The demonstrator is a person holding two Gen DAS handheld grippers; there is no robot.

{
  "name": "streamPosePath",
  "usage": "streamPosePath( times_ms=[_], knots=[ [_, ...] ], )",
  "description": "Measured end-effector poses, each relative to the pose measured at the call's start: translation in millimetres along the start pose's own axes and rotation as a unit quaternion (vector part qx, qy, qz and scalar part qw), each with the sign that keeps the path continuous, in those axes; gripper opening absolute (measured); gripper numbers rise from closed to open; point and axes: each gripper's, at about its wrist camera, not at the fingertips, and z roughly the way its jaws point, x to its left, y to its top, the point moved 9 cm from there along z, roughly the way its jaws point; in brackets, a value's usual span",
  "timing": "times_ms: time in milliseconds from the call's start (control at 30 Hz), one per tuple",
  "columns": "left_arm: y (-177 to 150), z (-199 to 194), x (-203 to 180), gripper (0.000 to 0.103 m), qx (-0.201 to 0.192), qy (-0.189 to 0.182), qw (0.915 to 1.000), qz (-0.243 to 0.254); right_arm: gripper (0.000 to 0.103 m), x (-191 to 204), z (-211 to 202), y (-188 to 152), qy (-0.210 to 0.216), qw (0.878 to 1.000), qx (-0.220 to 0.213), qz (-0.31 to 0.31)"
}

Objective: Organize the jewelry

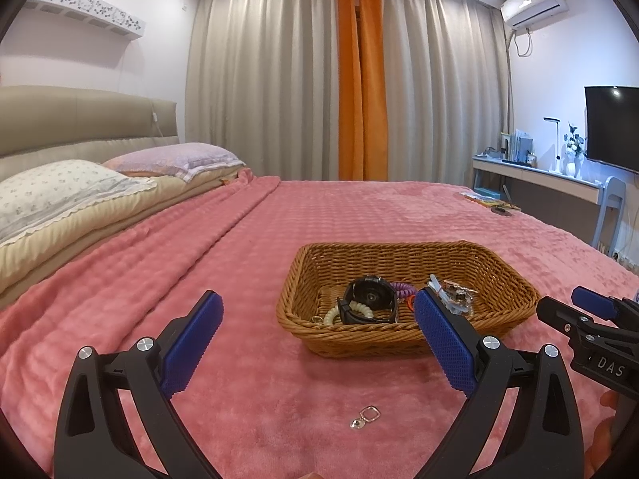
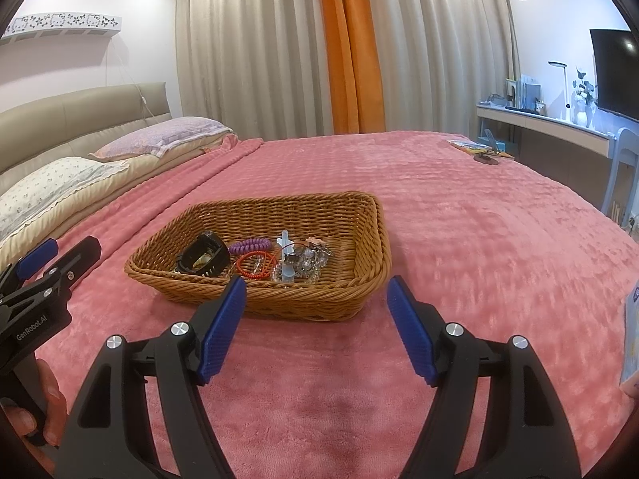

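The left gripper [image 1: 317, 307] is seen with its blue pads [image 1: 191, 343] spread wide and nothing held between them; the right gripper [image 2: 315, 293] is likewise held open and empty, its pads [image 2: 411, 331] clear of everything; each gripper is partly cut off at the edge of the other's view. Part of the wicker basket [image 1: 403, 253] is hidden behind the left gripper's right finger, so that the contents there are only half made out. Inside the basket a black watch [image 1: 369, 299], a cream bead bracelet [image 1: 331, 313], a purple coil hair tie [image 2: 249, 246], a red cord bracelet [image 2: 255, 265] and a tangle of clear crystal pieces [image 2: 307, 263] are gathered; the single pieces of that tangle cannot be told apart. One small silver ring with a pendant [image 1: 365, 417] is left outside, on the blanket just in front of the basket and between the left gripper's fingers; it is not shown in the right wrist view. The basket is set on a pink plush blanket [image 2: 479, 219] spread over a bed; two pillows [image 1: 72, 187] are laid against a beige headboard [image 1: 80, 115]; grey and orange curtains [image 1: 359, 80] are drawn behind; a desk [image 2: 547, 123], a dark screen [image 1: 613, 123] and an air conditioner [image 1: 533, 2] are placed at the right, and small objects at the bed's far corner are too distant to name.
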Motion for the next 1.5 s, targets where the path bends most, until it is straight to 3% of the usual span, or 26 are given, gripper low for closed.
streamPosePath(
  times_ms=[1500],
  knots=[
    [-1.2,0.4,-3.1,0.095,0.000,-0.002,1.0000,0.004,0.069,1.4,0.0,-0.1,-0.001,1.000,0.001,-0.001]
  ],
)
